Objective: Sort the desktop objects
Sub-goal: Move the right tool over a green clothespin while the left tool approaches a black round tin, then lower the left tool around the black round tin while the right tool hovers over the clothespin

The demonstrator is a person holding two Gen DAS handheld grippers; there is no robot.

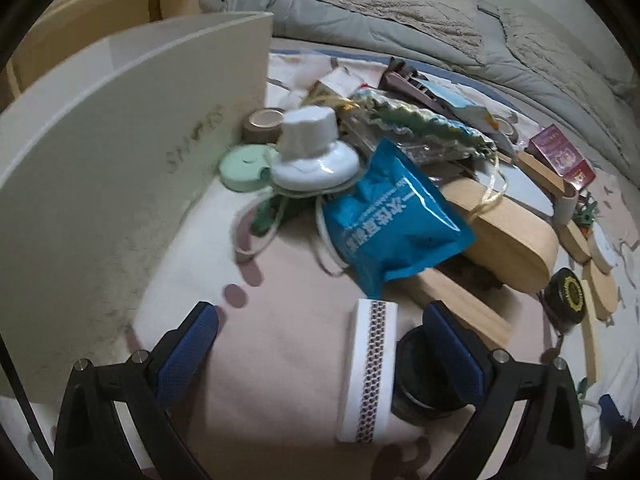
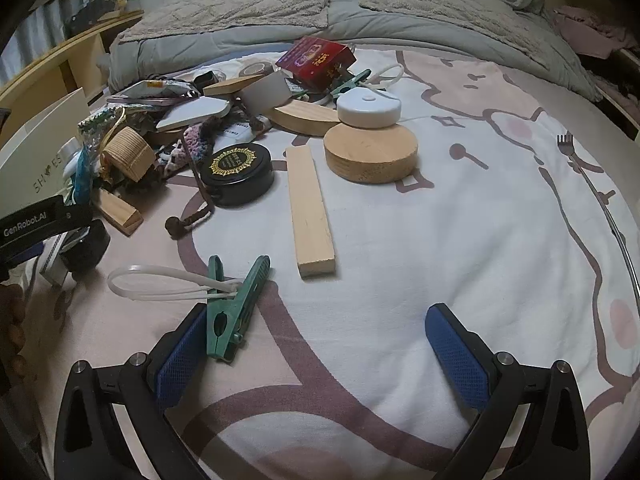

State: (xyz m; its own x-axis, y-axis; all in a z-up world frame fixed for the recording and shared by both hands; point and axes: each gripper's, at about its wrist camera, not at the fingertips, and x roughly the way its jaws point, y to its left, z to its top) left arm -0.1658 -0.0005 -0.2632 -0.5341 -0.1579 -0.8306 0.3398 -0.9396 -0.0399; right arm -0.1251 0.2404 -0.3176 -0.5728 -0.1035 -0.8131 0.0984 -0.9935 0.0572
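Observation:
A heap of small objects lies on a patterned bedsheet [image 2: 440,220]. In the left wrist view my left gripper [image 1: 322,332] is open, low over the sheet. A white box with a patterned strip [image 1: 368,368] lies between its fingers, nearer the right one, untouched. A dark round jar [image 1: 420,380] sits partly hidden behind that right finger. Beyond lie a blue pouch [image 1: 388,216] and a white cap [image 1: 312,152]. My right gripper [image 2: 320,340] is open with nothing between its fingers. A green clip [image 2: 236,312] holding a white loop [image 2: 160,284] lies against its left finger.
A cream shoebox [image 1: 120,160] stands on the left. A wooden stick [image 2: 310,212], black tin [image 2: 238,174], wooden disc [image 2: 370,152], white round case [image 2: 368,110] and red box [image 2: 316,58] lie ahead. A metal back scratcher [image 2: 600,200] lies right. A grey quilt [image 2: 400,20] bounds the back.

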